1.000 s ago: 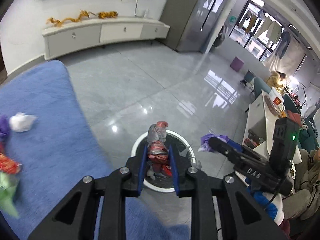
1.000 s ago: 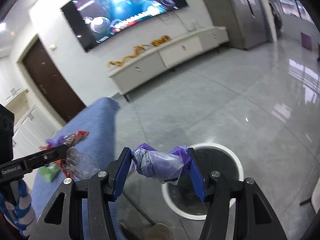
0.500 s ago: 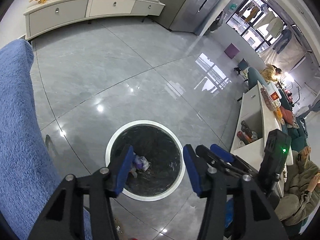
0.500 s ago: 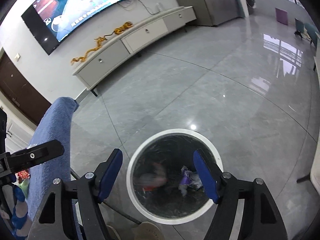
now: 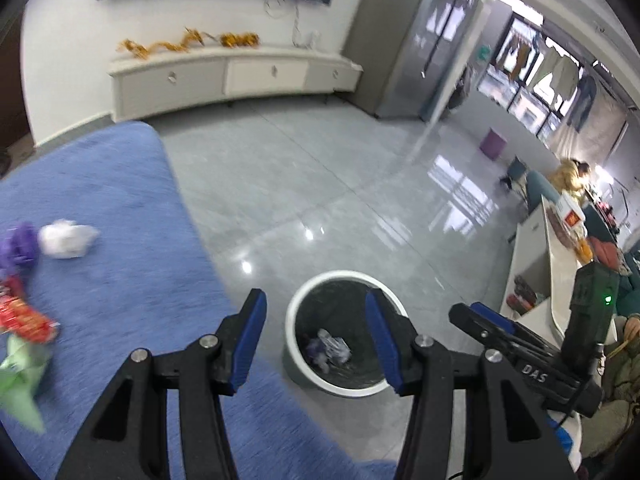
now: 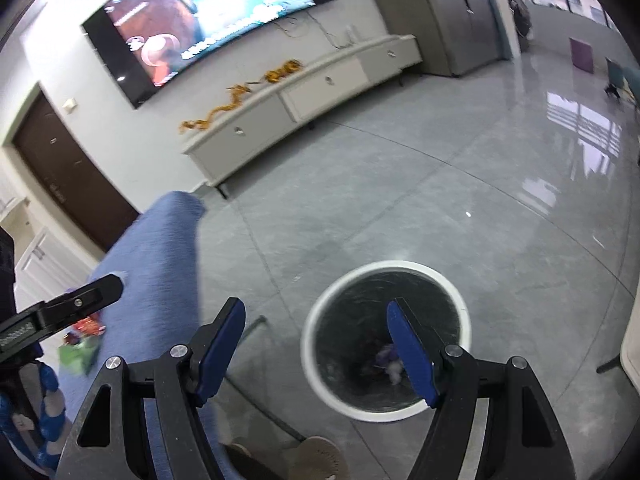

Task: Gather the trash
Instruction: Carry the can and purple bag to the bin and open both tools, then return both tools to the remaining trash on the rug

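A round white-rimmed trash bin (image 5: pixel 297 307) with a dark liner stands on the grey floor beside a blue-covered surface (image 5: pixel 100 216); it also shows in the right wrist view (image 6: pixel 460 300). Crumpled purple and clear trash (image 5: pixel 330 350) lies at its bottom. My left gripper (image 5: pixel 316 334) is open and empty above the bin's near edge. My right gripper (image 6: pixel 316 344) is open and empty, its right finger over the bin. On the blue surface lie a white wad (image 5: pixel 66 238), a purple piece (image 5: pixel 18 246), a red wrapper (image 5: pixel 24 318) and a green wrapper (image 5: pixel 20 380).
The other gripper's black body (image 5: pixel 532 360) shows at the right of the left wrist view. A white TV cabinet (image 5: pixel 224 76) stands along the far wall. A white counter (image 5: pixel 556 264) with items stands at the right. A shoe (image 6: pixel 316 458) is on the floor near the bin.
Both grippers let their trash fall into the bin a second ago and stay open. Since half a second ago, both have swung back and left, so the blue surface with its trash shows again.
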`<state>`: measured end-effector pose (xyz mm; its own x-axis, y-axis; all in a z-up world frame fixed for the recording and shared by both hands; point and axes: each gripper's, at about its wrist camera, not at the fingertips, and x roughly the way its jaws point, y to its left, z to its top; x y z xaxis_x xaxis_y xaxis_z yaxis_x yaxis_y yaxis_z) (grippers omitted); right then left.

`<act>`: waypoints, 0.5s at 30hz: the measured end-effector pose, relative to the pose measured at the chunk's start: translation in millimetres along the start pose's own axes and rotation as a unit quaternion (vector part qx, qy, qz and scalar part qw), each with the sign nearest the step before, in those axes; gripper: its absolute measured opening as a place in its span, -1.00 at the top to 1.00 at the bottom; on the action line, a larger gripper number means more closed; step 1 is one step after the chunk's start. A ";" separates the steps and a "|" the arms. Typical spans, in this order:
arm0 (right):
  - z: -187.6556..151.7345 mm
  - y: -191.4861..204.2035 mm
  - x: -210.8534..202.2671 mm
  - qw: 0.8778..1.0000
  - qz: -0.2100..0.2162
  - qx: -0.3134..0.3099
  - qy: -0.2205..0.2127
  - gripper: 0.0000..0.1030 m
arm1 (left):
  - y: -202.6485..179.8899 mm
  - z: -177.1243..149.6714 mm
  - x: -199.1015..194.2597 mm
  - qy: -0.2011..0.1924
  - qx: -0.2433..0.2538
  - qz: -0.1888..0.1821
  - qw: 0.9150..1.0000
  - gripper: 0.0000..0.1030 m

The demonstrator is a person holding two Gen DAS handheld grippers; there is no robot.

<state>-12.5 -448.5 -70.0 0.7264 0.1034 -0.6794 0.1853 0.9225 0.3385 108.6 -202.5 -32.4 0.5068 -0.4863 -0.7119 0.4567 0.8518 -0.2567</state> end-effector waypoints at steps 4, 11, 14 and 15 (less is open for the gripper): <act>-1.0 36.1 -18.6 0.999 0.023 -0.033 -0.018 -0.39 | 19.7 -13.8 -50.3 -0.069 -0.013 0.035 0.997 0.03; -7.1 93.9 -51.0 0.994 0.047 -0.089 -0.046 -0.39 | 55.7 -39.6 -130.2 -0.127 -0.011 0.082 0.989 0.03; -12.3 116.0 -59.5 0.992 0.056 -0.106 -0.050 -0.40 | 80.7 -48.0 -159.4 -0.130 -0.012 0.111 0.985 0.03; -13.4 119.0 -59.8 0.991 0.058 -0.109 -0.050 -0.40 | 87.6 -50.4 -166.8 -0.133 -0.017 0.116 0.984 0.03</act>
<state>-42.7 -339.9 2.3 0.7987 0.1855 -0.5724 -0.0424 0.9663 0.2540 27.3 -37.0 30.9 0.7701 -0.3073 -0.5590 0.2837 0.9499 -0.1313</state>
